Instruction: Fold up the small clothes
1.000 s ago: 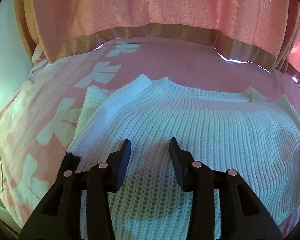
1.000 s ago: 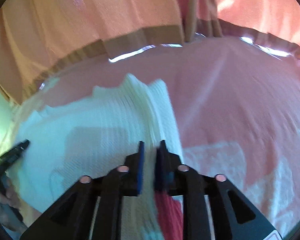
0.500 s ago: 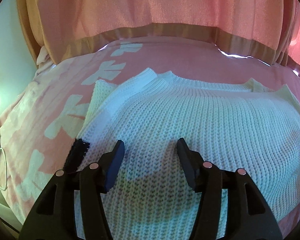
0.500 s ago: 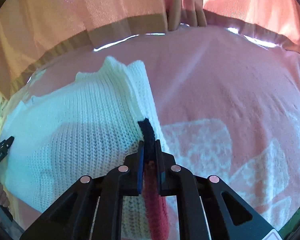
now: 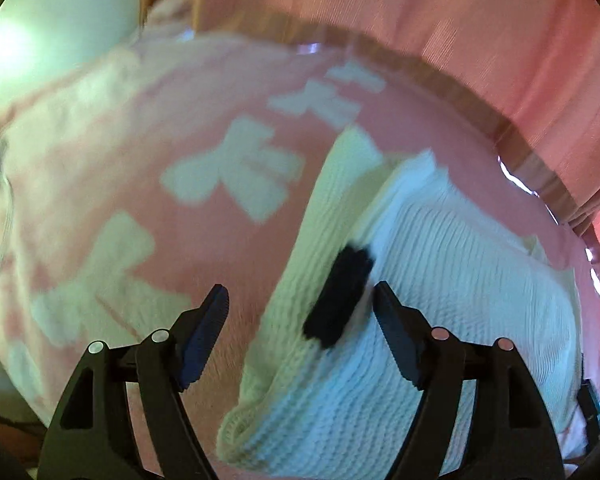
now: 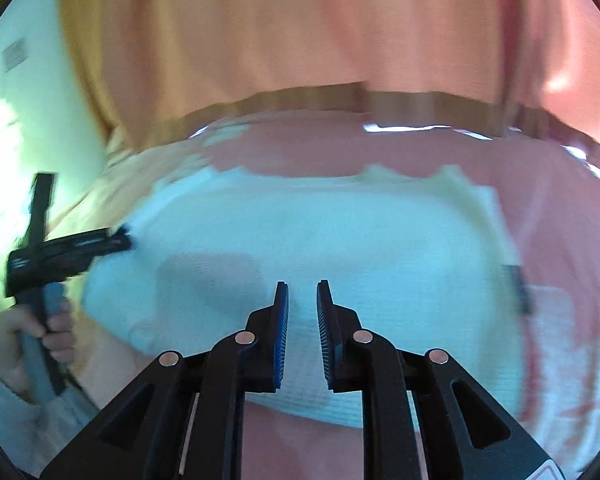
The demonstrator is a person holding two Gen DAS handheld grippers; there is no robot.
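Left wrist view showed the left gripper (image 5: 300, 304) held low over the bed, its jaws spread wide and gripping nothing; between them lay the left edge of the white knit sweater (image 5: 452, 280), with a black cuff (image 5: 338, 296) resting on the folded sleeve just ahead of the right finger; the sweater lay flat on the pink blanket (image 5: 148, 184), whose pale patterned area stretched bare to the left of the garment; a pink curtain (image 5: 440, 20) hung close behind the bed's far edge. In the right wrist view the right gripper (image 6: 302, 308) hovered over the middle of the sweater (image 6: 320, 232), jaws parted by a narrow gap with nothing between them; at the left of that view the left gripper (image 6: 122, 240) touched the sweater's left edge, and the person's hand (image 6: 28, 336) was wrapped round its handle; a dark cuff (image 6: 520, 288), blurred, sat at the sweater's right edge; bare blanket (image 6: 560, 220) lay to the right of the garment and beyond its collar, up to the curtain (image 6: 300, 32).
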